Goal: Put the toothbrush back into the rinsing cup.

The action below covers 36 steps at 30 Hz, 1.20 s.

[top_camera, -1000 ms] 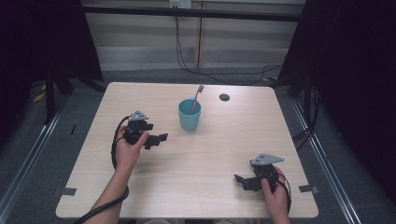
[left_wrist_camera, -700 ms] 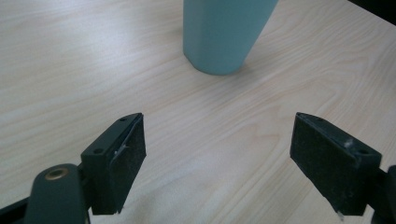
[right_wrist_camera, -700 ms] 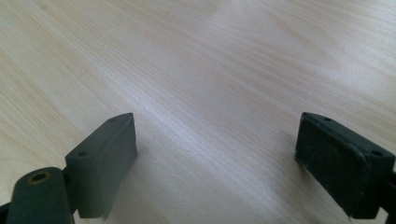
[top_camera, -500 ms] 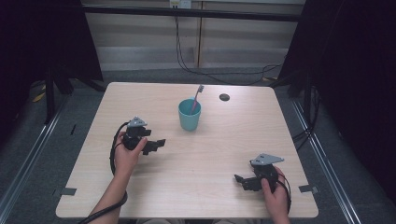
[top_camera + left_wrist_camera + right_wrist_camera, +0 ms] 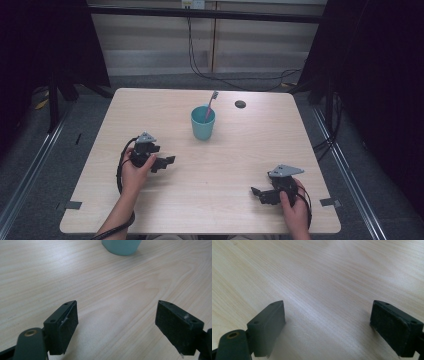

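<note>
A teal cup [image 5: 203,124] stands upright near the middle of the wooden table [image 5: 235,150], with a pink-and-grey toothbrush [image 5: 210,105] leaning in it. My left gripper [image 5: 166,161] is low over the table, left of and nearer than the cup, jaws pointing right. In the left gripper view its jaws [image 5: 117,322] stand wide open with only bare wood between them, and the cup's base [image 5: 121,246] is at the top edge. My right gripper [image 5: 258,194] rests at the front right. Its jaws [image 5: 328,325] are also wide apart over bare wood.
A small dark round disc [image 5: 240,104] lies on the table behind and right of the cup. Black cables trail from both grippers. Dark frame posts and a floor rail flank the table on both sides.
My left gripper has come down and back toward the person, away from the cup, jaws still open. The right gripper has stayed where it was.
</note>
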Motion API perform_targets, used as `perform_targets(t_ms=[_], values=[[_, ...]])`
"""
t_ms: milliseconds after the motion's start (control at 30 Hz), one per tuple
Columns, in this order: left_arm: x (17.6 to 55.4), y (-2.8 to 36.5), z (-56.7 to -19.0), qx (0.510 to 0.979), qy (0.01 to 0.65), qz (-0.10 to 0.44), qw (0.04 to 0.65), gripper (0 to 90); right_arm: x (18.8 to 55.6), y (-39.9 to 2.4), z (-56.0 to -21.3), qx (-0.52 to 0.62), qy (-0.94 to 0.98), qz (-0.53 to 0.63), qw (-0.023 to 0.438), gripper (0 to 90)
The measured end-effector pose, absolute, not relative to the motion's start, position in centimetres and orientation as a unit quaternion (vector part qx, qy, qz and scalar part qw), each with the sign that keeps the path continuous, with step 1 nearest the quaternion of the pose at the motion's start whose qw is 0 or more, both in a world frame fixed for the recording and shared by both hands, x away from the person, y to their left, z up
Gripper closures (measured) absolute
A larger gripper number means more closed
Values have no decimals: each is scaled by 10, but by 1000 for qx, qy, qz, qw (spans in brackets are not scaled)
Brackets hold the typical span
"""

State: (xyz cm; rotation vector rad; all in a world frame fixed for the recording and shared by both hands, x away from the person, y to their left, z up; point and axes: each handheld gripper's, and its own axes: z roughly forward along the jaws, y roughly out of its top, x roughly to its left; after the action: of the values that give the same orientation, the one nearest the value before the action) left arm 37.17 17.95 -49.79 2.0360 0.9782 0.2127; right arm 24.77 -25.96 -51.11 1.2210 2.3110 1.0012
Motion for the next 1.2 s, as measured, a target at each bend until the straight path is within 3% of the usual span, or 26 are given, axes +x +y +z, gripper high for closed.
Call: perform_targets(t_ms=[1200], values=[[361, 168, -510, 849, 352, 139, 369, 157, 248, -260, -511, 430, 813, 352, 170, 121]])
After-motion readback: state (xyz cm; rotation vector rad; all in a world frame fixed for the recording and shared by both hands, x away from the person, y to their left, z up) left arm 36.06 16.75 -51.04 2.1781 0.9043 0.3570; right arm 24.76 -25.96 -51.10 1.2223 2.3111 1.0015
